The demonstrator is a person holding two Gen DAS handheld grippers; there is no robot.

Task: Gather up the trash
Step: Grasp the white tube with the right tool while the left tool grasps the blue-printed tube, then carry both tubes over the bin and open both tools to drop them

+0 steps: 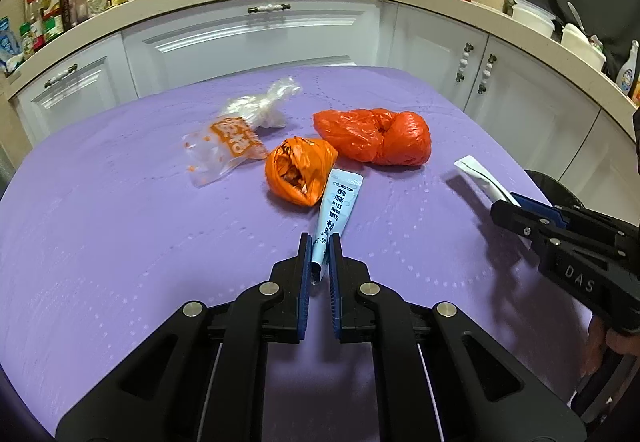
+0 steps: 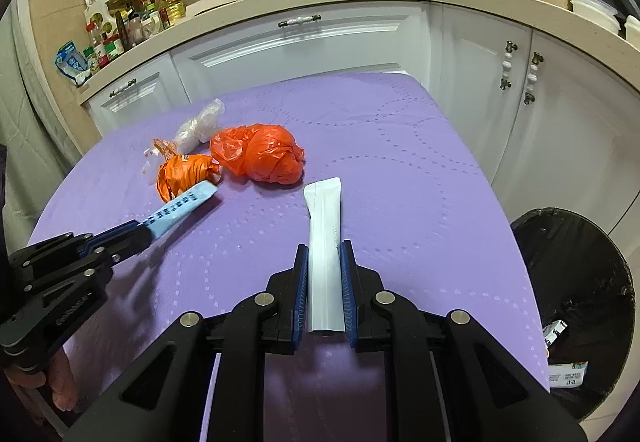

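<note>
My left gripper (image 1: 319, 242) is shut on a light blue tube (image 1: 335, 206), also seen in the right wrist view (image 2: 182, 207). My right gripper (image 2: 323, 254) is shut on a white pouch (image 2: 325, 242), which shows at the right in the left wrist view (image 1: 482, 178). Both are held just above the purple table (image 2: 400, 182). On the table lie a red plastic bag (image 1: 376, 136), an orange wrapper ball (image 1: 300, 170), a clear orange-printed bag (image 1: 224, 150) and a clear crumpled bag (image 1: 264, 104).
A black-lined trash bin (image 2: 576, 282) with some packets inside stands off the table's right edge. White cabinets (image 1: 256, 42) and a counter with bottles, a pan and a pot lie behind the table.
</note>
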